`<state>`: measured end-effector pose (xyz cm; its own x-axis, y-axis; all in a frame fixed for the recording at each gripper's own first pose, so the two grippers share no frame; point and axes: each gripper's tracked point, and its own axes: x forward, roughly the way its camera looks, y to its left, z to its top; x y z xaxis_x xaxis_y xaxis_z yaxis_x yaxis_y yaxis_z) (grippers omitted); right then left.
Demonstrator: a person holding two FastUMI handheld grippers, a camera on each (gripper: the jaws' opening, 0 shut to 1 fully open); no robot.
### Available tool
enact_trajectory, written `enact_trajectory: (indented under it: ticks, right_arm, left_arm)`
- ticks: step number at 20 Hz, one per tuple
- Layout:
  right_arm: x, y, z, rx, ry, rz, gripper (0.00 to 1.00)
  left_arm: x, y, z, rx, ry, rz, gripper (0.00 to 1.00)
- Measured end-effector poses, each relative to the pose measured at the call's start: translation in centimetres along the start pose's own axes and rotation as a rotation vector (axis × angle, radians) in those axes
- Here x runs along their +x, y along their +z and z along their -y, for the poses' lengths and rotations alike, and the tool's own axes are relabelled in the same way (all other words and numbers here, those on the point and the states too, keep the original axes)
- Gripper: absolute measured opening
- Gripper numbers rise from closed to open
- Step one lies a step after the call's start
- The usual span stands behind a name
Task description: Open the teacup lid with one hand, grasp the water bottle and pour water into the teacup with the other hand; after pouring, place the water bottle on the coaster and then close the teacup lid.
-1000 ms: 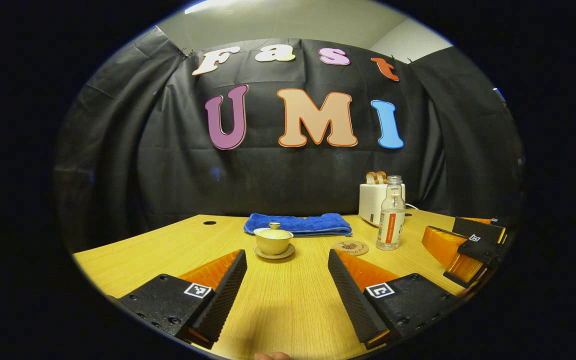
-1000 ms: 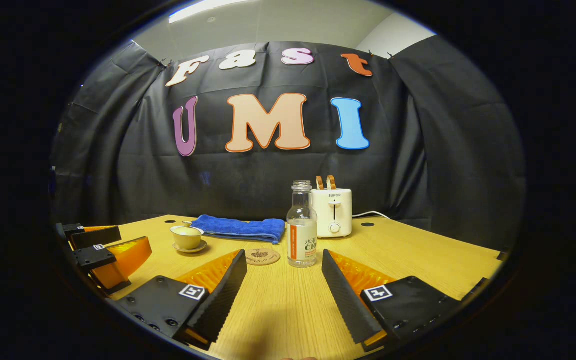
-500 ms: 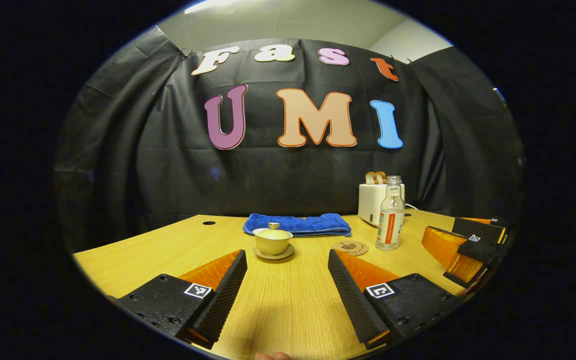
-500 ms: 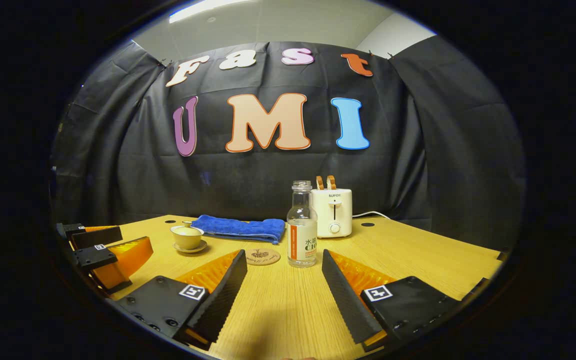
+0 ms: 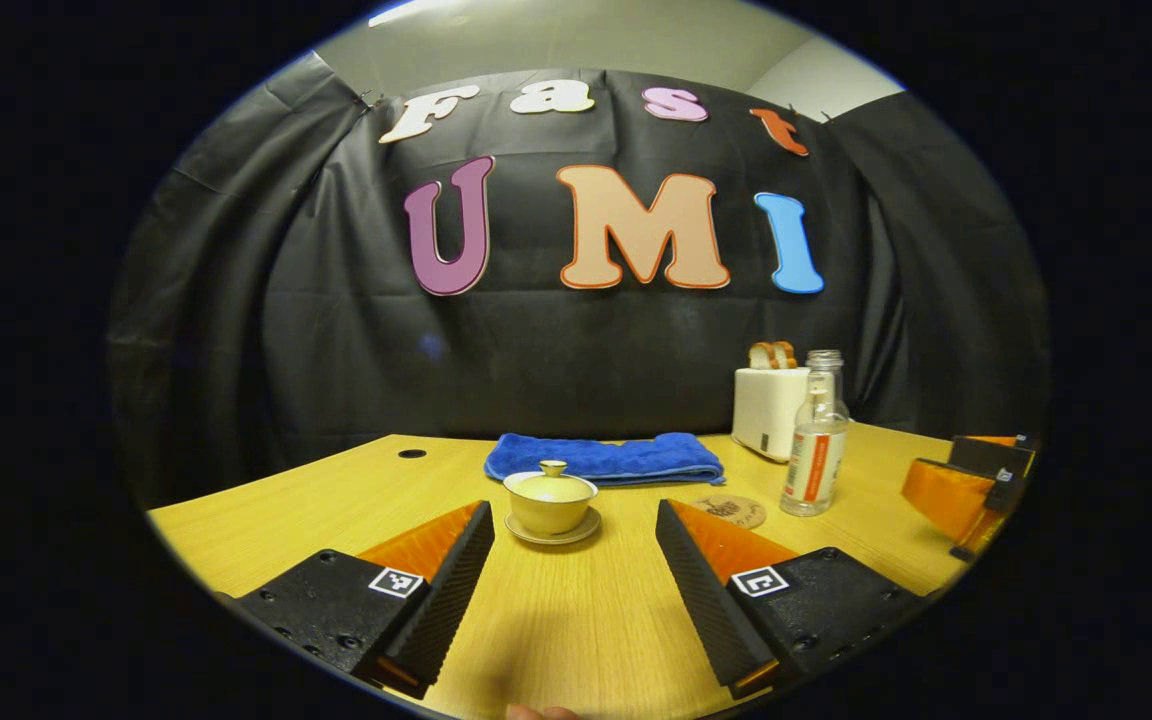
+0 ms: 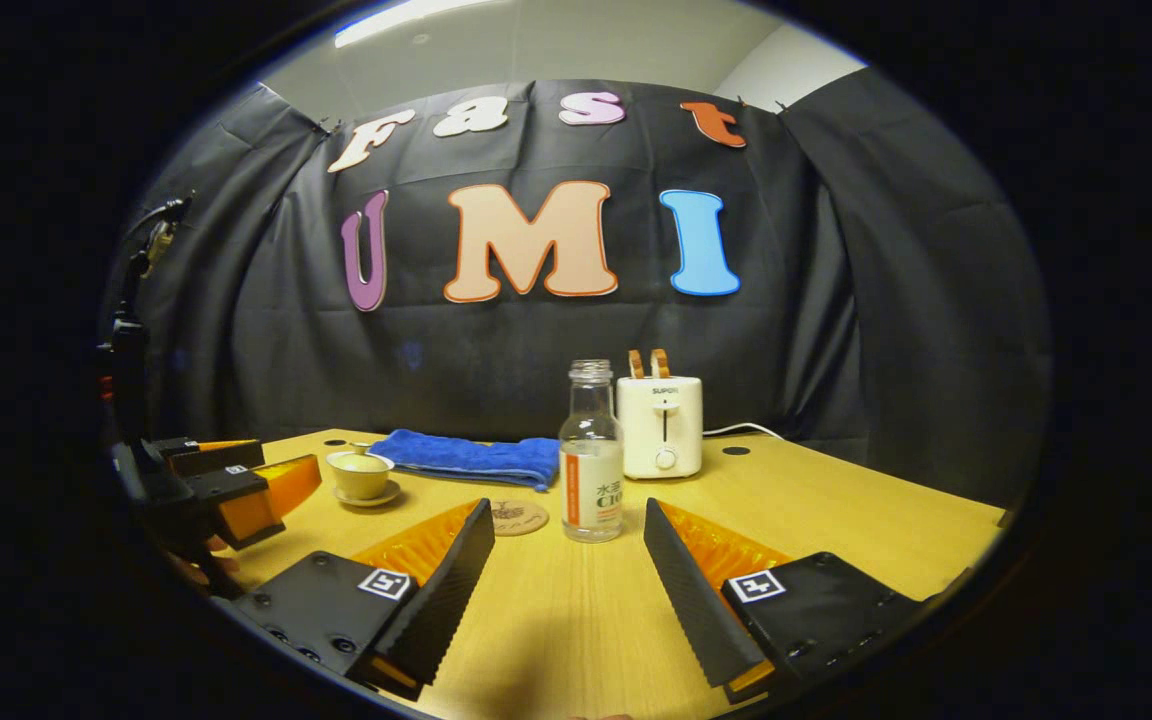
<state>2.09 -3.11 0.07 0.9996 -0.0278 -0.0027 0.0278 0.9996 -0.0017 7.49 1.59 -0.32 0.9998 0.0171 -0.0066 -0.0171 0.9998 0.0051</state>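
Left claw (image 5: 570, 585) spread wide, empty; lidded teacup (image 5: 550, 499) just ahead btwn its fingers on worktop (image 5: 576, 640). Right claw (image 6: 568, 585) also spread, empty; water bottle (image 6: 591, 455) upright straight ahead, coaster (image 6: 519, 516) just left of it.

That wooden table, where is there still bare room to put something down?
The light wooden table is bare right of the white toaster and clear glass water bottle. It is also bare left of the lidded yellow teacup, before the folded blue towel. It is crowded between teacup and bottle, where the round cork coaster lies.
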Motion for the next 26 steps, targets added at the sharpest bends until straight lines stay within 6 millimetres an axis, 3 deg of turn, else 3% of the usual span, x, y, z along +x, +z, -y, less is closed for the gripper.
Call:
enact_trajectory:
  ticks: [6,12,20,22,26]
  right_arm:
    - [1.4,0.1,3.8,-0.003,-0.074,0.003,0.94]
    - [1.8,0.2,4.9,-0.004,-0.089,0.006,0.98]
    - [2.0,0.2,5.1,-0.004,-0.088,0.005,0.94]
    - [2.2,0.2,5.2,-0.004,-0.09,0.005,0.98]
    - [2.3,0.2,5.2,-0.003,-0.086,0.005,0.94]
  left_arm:
    - [6.7,0.0,-0.1,0.01,-0.006,-0.003,0.95]
    - [11.0,-0.2,-0.1,0.019,-0.003,-0.004,0.95]
    - [14.2,-0.8,-1.8,0.061,0.051,-0.045,0.94]
    - [14.6,-1.0,-1.9,0.061,0.052,-0.057,0.94]
    - [14.7,-1.3,-1.9,0.065,0.051,-0.08,0.94]
